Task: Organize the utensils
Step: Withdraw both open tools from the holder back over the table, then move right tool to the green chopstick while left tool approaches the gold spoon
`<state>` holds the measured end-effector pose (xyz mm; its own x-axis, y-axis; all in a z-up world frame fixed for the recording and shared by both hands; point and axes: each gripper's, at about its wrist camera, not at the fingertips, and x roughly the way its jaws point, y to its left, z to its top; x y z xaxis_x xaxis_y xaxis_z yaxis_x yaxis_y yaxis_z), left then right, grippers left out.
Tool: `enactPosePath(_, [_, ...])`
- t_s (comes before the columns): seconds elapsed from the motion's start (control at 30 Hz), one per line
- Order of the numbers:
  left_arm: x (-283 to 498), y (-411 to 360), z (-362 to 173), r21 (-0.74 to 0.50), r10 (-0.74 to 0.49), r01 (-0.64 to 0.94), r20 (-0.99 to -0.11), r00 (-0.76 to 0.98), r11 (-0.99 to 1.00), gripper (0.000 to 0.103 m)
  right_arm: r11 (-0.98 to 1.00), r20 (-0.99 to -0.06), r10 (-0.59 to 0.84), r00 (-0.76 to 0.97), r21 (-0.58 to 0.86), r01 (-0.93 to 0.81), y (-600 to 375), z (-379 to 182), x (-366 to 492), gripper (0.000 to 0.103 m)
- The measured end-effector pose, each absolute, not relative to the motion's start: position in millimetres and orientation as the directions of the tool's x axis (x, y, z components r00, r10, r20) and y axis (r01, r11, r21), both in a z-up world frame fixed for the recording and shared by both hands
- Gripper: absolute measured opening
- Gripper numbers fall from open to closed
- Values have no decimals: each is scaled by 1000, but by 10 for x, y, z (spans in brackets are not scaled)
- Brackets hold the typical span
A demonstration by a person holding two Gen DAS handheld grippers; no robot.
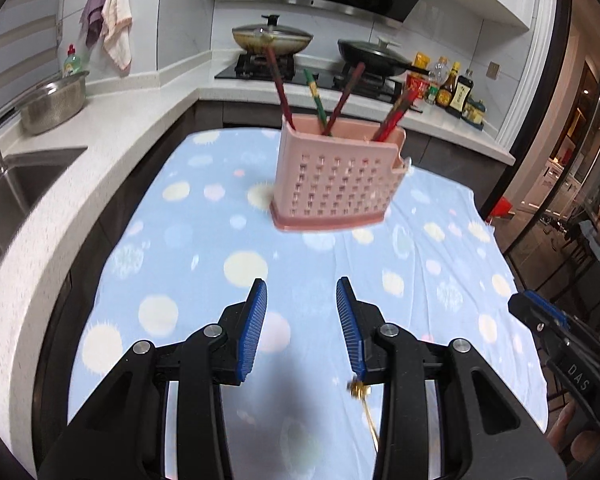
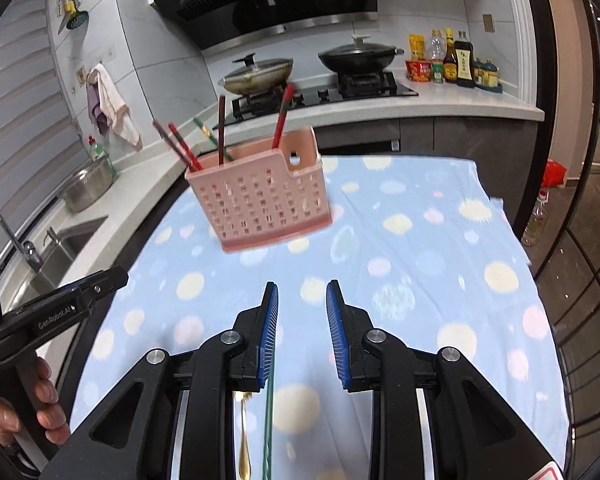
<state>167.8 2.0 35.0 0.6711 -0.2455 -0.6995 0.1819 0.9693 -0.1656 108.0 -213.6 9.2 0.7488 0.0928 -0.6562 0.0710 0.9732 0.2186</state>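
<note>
Both claws stand apart-jawed with nothing between their blue pads: the left gripper (image 1: 301, 322) shows a wide gap over bare cloth, and the right gripper (image 2: 302, 326) a somewhat narrower one, also over bare cloth. Each is seen from the other's camera only at the frame edge, the right one low at the right of the left view, the left one low at the left of the right view with a hand (image 2: 28, 412) wrapped round its handle.

A pink perforated holder (image 1: 334, 178) stands upright on the spotted blue tablecloth (image 1: 204, 248), well ahead of both claws and toward the far end of the table. Red and green chopsticks (image 1: 342, 102) lean out of its top at differing angles. Between holder and claws the cloth lies open and flat.

Close under the claws lie loose utensils: a gold spoon (image 2: 244, 436) and a thin green stick (image 2: 269, 424) beside it, partly hidden by the right gripper's left finger; in the left view a gold handle (image 1: 366, 408) shows by the right finger.

On the left the table runs just beside the white counter (image 1: 112, 128) with its sink (image 1: 16, 188) and steel colander (image 1: 54, 102). Beyond the table's far edge stands the stove counter with two lidded pans (image 2: 260, 74). At the right the cloth's edge (image 2: 516, 236) drops off to open floor
</note>
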Motion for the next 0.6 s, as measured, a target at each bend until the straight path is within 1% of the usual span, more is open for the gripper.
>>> enactPosePath(0.3, [1246, 15, -60, -155, -228, 171, -759, 610, 973, 34, 972, -762, 154, 630, 233, 44, -1928, -529, 523, 25])
enactPosePath(0.6, [952, 32, -355, -159, -220, 157, -802, 555, 975, 34, 973, -815, 201, 543, 231, -14, -1647, -891, 234, 25])
